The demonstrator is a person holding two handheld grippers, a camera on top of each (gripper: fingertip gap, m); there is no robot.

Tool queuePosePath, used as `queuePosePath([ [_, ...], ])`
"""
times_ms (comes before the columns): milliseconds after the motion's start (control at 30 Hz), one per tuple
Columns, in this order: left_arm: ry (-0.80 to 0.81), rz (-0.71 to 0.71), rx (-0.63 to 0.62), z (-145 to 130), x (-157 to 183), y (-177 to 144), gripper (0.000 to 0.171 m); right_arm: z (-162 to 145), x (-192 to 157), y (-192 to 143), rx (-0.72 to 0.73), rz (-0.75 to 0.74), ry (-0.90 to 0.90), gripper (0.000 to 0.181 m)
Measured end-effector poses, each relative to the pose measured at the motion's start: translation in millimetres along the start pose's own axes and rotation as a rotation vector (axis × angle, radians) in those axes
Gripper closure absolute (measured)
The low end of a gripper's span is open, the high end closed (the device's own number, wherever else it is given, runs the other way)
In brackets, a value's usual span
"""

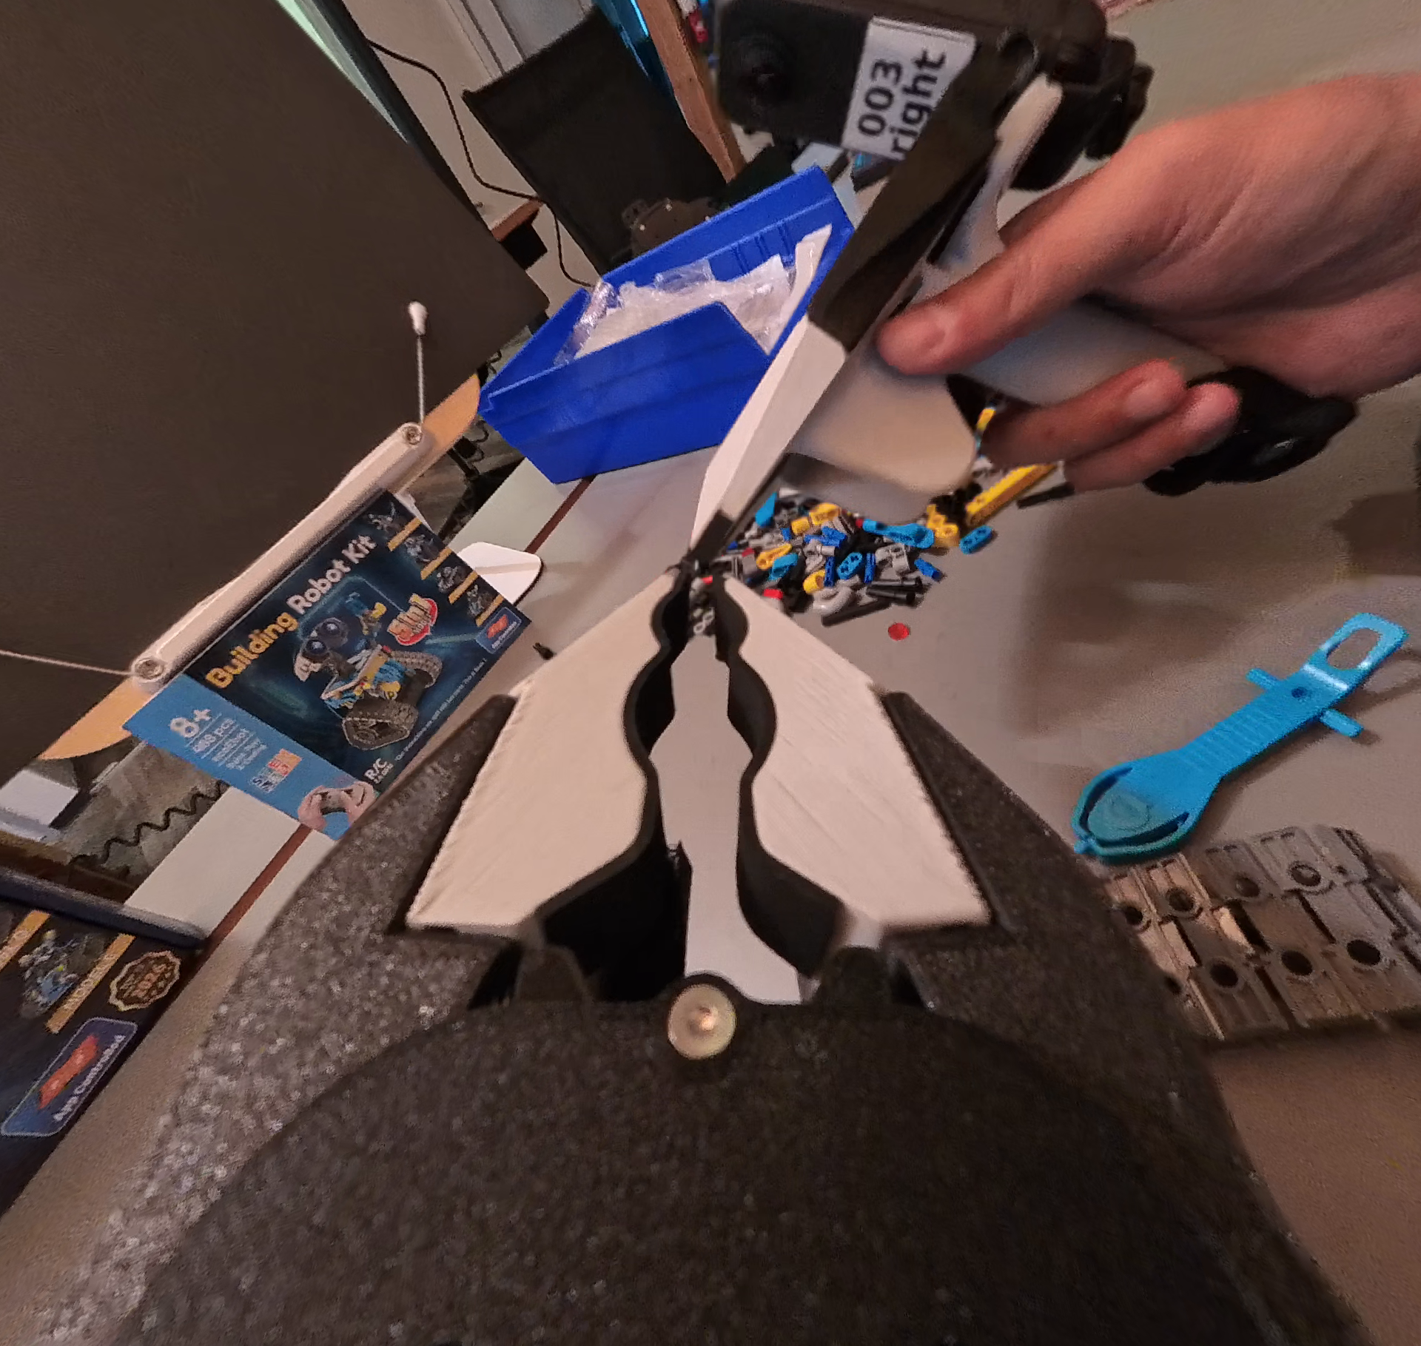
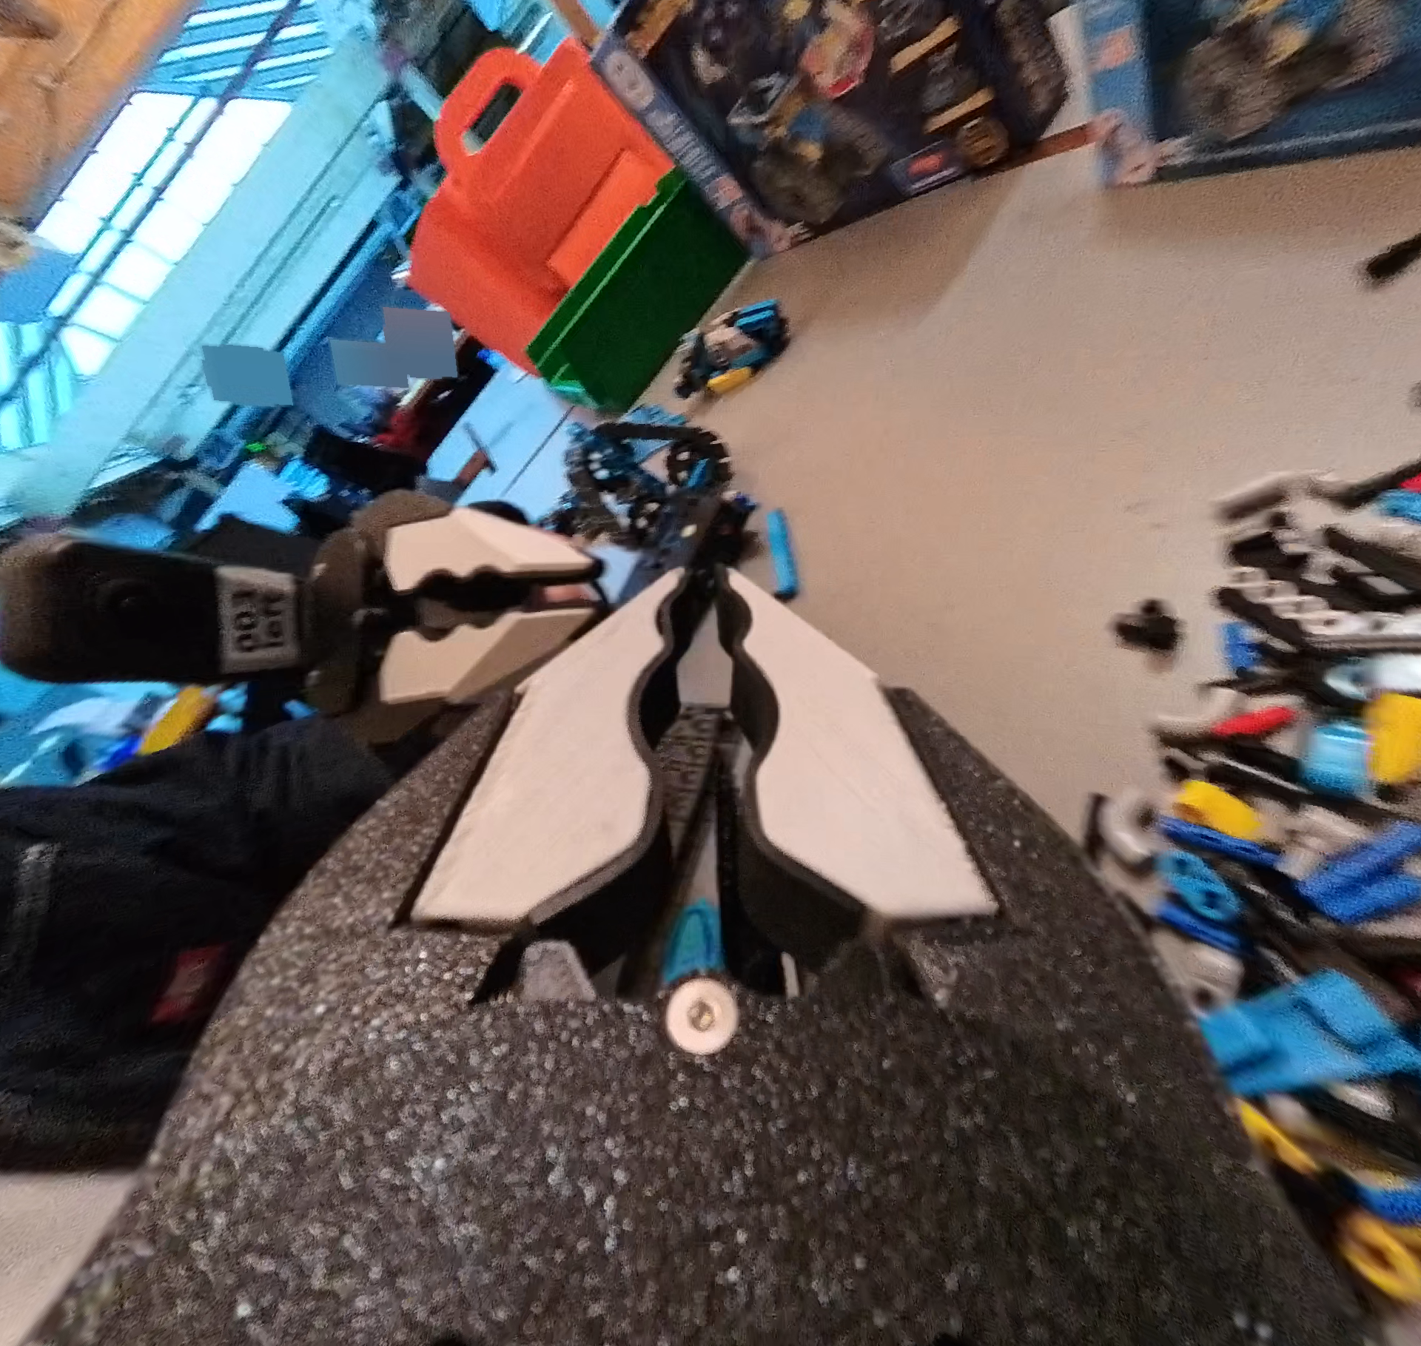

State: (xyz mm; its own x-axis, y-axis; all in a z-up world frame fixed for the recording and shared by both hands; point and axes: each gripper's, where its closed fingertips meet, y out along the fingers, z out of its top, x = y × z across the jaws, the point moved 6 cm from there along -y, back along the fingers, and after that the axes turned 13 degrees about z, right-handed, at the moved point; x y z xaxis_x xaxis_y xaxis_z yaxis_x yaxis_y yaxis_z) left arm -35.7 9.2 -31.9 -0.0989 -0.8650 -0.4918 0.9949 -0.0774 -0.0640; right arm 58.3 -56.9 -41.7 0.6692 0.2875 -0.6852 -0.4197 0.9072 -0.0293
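Left wrist view shows, from the left, a toy kit box leaning at the edge of the table, then a blue bin behind; in the middle the left claw is closed almost to touching on a small black part, as far as I can tell; the right claw comes down to the same point, tip against tip, above the table and just beside the pile of small pieces. I judge that the part can slip or spring out, because both claws hold it only by the very tips; it would then be lost in the pile. To the right, a hand wraps the white handle, its fingers curled under on the trigger, with the gripper slanted down toward the left; a blue tool lies farther right.

Right wrist view is blurred; the right claw is closed on a black studded piece, which runs along between its fingers.
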Motion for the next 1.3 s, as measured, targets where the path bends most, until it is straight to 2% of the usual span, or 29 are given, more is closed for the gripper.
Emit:
queuePosePath([
  [67,-0.005,0.009,-0.004,0,-3,0,0.164,6,30,-29,-0.002,-0.340,-0.124,0.178],
  [133,-0.008,0.008,0.001,1,-3,0,0.164,7,55,-61,-0.087,-0.711,-0.284,0.178],
  [167,-0.011,0.001,0.001,1,-2,0,0.164,6,62,-70,-0.140,-0.831,-0.316,0.178],
  [233,-0.005,0.006,-0.009,-1,-2,1,0.164,2,71,-72,-0.208,-0.921,-0.327,0.175],
  [333,-0.024,0.014,-0.040,-6,-6,2,0.165,-4,78,-65,-0.269,-0.930,-0.322,0.166],
  [400,-0.061,0.024,-0.066,-9,-14,1,0.171,-2,75,-66,-0.265,-0.954,-0.367,0.165],
  [467,-0.085,0.051,-0.073,-9,-30,-3,0.171,0,70,-65,-0.239,-0.934,-0.390,0.164],
  [533,-0.153,0.147,-0.043,-7,-62,-19,0.171,0,65,-64,-0.198,-0.897,-0.392,0.161],
  [600,-0.317,0.262,-0.024,-18,-97,-42,0.171,1,52,-52,-0.164,-0.793,-0.414,0.161],
  [633,-0.398,0.312,-0.026,-28,-112,-55,0.171,0,41,-38,-0.170,-0.696,-0.430,0.161],
  [700,-0.505,0.402,-0.038,-48,-129,-79,0.171,-7,19,0,-0.265,-0.486,-0.467,0.159],
  [733,-0.528,0.416,-0.039,-55,-132,-90,0.171,-15,12,19,-0.360,-0.397,-0.475,0.157],
  [800,-0.535,0.411,-0.051,-62,-127,-108,0.171,-30,5,45,-0.494,-0.321,-0.469,0.156],
  [900,-0.524,0.415,-0.075,-68,-111,-128,0.171,-41,4,76,-0.576,-0.233,-0.406,0.150],
  [933,-0.511,0.410,-0.078,-68,-106,-132,0.171,-43,11,85,-0.631,-0.259,-0.411,0.143],
  [1033,-0.439,0.381,-0.098,-66,-93,-131,0.171,-46,33,116,-0.721,-0.280,-0.478,0.146],
  [1200,-0.326,0.330,-0.129,-64,-78,-122,0.171,-44,57,146,-0.702,-0.279,-0.411,0.151],
  [1300,-0.402,0.255,-0.149,-66,-71,-117,0.167,-44,61,148,-0.702,-0.287,-0.417,0.173],
])
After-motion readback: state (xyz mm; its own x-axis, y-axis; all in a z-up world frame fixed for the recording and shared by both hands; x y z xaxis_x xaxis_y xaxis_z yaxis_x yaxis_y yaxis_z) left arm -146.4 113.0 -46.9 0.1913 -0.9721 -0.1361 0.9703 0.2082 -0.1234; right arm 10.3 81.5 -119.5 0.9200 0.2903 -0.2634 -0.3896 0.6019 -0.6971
